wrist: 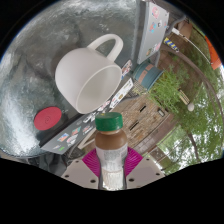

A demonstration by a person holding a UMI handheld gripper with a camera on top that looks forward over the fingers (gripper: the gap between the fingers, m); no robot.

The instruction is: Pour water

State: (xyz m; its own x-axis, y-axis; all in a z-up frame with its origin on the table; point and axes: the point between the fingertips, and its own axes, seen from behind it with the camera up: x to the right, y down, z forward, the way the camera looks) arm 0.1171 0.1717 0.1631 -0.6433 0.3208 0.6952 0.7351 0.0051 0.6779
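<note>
While the view looks steeply down over a grey marbled bench (pixel 30 70), a clear plastic bottle (pixel 112 160) with a green cap (pixel 109 122) is seen clamped between both pink pads (pixel 91 162) of the gripper (pixel 112 170), its neck pointing forward, away from the fingers. Just beyond the cap and slightly to one side, a white cup (pixel 88 75) with a handle is seen, its opening tilted in the view, and a red round object (pixel 47 118) lies beside it on the bench. Beyond the bench edge, boxes (pixel 150 72) and green plants (pixel 180 95) are visible.
</note>
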